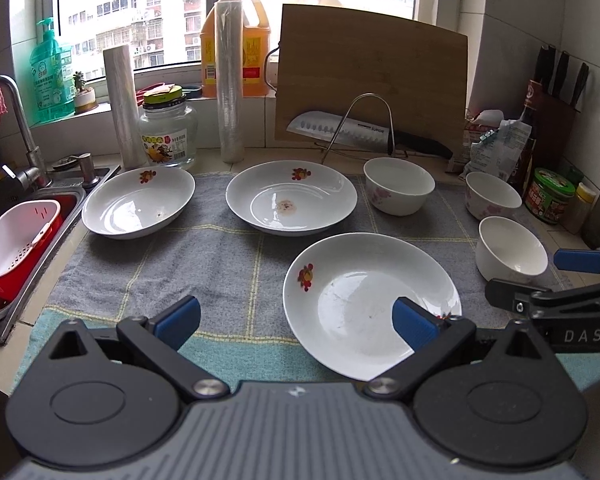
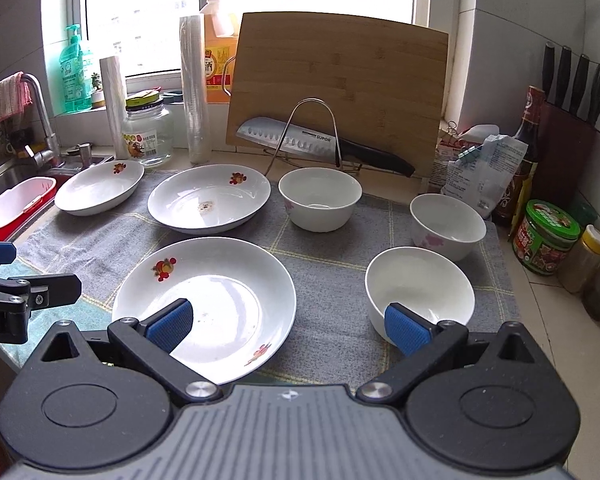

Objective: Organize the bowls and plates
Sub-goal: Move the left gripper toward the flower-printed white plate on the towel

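Three white plates with a red flower mark lie on a grey cloth: a near plate (image 1: 364, 304) (image 2: 216, 300), a middle plate (image 1: 291, 197) (image 2: 209, 197) and a left plate (image 1: 138, 202) (image 2: 100, 186) by the sink. Three white bowls stand to the right: a back bowl (image 1: 399, 186) (image 2: 320, 199), a right bowl (image 1: 493, 195) (image 2: 447, 226) and a near bowl (image 1: 511, 250) (image 2: 419, 292). My left gripper (image 1: 296, 322) is open and empty above the cloth, its right finger over the near plate. My right gripper (image 2: 288, 326) is open and empty, between the near plate and near bowl.
A sink (image 1: 24, 216) with a red and white basket (image 1: 14, 240) lies at the left. A cutting board (image 1: 372, 80), knife (image 1: 364, 134), wire rack (image 1: 360, 124), glass jar (image 1: 168, 132) and rolls stand behind. Jars and bottles (image 2: 548, 240) crowd the right edge.
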Tool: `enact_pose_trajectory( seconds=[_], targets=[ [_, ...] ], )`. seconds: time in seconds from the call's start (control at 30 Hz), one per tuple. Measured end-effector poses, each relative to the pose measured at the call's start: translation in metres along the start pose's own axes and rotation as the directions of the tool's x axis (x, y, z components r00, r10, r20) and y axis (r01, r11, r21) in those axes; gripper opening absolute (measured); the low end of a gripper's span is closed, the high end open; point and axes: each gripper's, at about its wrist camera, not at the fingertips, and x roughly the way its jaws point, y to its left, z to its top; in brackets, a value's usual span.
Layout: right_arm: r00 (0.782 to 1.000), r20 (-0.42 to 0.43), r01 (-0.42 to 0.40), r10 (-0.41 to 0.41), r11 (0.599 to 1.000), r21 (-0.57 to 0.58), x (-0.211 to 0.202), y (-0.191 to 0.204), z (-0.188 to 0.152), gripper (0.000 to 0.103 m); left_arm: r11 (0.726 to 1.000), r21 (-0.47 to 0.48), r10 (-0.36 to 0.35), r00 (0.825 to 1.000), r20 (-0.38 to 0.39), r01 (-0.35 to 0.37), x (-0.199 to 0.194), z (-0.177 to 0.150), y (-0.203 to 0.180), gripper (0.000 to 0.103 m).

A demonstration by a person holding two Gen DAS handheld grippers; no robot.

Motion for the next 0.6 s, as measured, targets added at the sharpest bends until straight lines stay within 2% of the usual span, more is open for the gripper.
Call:
enact_pose_trajectory(
  seconds=[0.3, 0.6],
  targets=[
    [1.0, -0.016, -0.017, 0.017, 1.0, 0.008, 0.016, 0.007, 0.005, 0.103, 1.0, 0.012, 0.017, 1.0, 0.007, -0.017, 0.004, 0.001, 0.017, 0.102],
    [0.998, -0.006, 0.065, -0.065, 0.998, 0.01, 0.014, 0.049, 0.016, 0.103, 0.994, 0.066, -0.082, 0.996, -0.018, 0.083, 0.019, 0.005, 0.063, 0.102]
  ],
)
